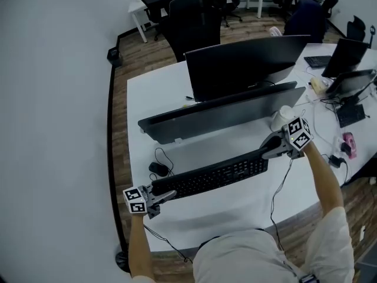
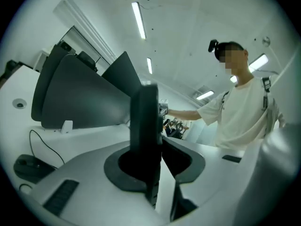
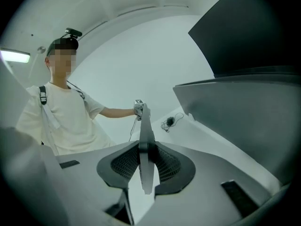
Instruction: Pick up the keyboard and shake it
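A long black keyboard (image 1: 212,175) hangs above the white desk (image 1: 224,214), held by its two ends. My left gripper (image 1: 166,195) is shut on its left end and my right gripper (image 1: 269,150) is shut on its right end. In the left gripper view the keyboard (image 2: 146,126) runs edge-on away from the jaws of the left gripper (image 2: 155,166), which clamp it. The right gripper view shows the same: the thin keyboard (image 3: 146,140) stands on edge between the pads of the right gripper (image 3: 146,168), with the far hand at its other end.
A dark monitor (image 1: 244,63) stands behind, with a long dark panel (image 1: 224,114) in front of it. A black mouse (image 1: 158,169) with its cord lies on the desk at the left. A white cup (image 1: 281,118) sits near the right gripper. Cables and small devices (image 1: 347,143) lie at the right.
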`<state>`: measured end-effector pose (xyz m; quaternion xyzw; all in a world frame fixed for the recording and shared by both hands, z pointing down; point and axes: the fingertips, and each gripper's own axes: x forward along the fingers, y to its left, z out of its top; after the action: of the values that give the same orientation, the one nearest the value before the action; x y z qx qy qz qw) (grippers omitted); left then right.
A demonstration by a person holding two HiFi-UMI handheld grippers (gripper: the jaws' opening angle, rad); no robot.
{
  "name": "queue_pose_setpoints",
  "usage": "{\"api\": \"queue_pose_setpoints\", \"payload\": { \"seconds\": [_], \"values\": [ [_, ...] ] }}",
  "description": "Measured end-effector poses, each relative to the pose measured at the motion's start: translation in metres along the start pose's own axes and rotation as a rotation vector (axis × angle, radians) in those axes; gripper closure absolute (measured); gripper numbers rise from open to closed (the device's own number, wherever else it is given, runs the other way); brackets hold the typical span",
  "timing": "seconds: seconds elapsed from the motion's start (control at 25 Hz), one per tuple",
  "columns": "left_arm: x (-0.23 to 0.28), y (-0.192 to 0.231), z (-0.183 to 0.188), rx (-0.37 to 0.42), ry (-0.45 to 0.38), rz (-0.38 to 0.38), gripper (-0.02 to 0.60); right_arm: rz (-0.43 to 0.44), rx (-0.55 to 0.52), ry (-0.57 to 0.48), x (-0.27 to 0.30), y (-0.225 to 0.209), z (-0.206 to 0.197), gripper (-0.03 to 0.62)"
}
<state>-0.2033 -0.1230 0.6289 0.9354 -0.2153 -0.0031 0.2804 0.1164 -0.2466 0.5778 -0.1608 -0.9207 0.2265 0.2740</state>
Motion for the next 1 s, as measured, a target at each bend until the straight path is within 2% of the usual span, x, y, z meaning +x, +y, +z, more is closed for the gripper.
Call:
{"api": "queue_pose_setpoints", "payload": {
  "seconds": [0.12,0.24,0.32,0.44,0.56,0.68,0.8,1.0],
  "values": [
    [0.001,-0.008,0.006,-0.013,-0.020,-0.024,0.462,-0.014,-0.046,0.028,-0.011,0.010,0.011,0.477],
    [0.004,-0.014,-0.001,0.060,0.039,-0.022,0.462,-0.042,-0.107,0.073,-0.015,0.018,0.019,0.477],
    [0.009,-0.017,-0.014,0.165,0.161,0.000,0.460,-0.062,-0.164,0.121,-0.017,0.021,0.023,0.477],
    [0.020,-0.024,-0.040,0.362,0.406,0.048,0.459,-0.100,-0.262,0.192,-0.023,0.026,0.036,0.476],
    [0.025,-0.021,-0.051,0.501,0.529,0.103,0.454,-0.153,-0.381,0.271,-0.025,0.037,0.055,0.477],
    [0.025,-0.010,-0.044,0.581,0.533,0.203,0.457,-0.223,-0.512,0.342,-0.025,0.050,0.078,0.477],
    [0.017,0.012,-0.036,0.650,0.541,0.356,0.459,-0.303,-0.647,0.422,-0.020,0.065,0.103,0.477],
    [0.010,0.034,-0.013,0.791,0.557,0.591,0.466,-0.511,-0.956,0.676,-0.014,0.072,0.132,0.477]
  ]
}}
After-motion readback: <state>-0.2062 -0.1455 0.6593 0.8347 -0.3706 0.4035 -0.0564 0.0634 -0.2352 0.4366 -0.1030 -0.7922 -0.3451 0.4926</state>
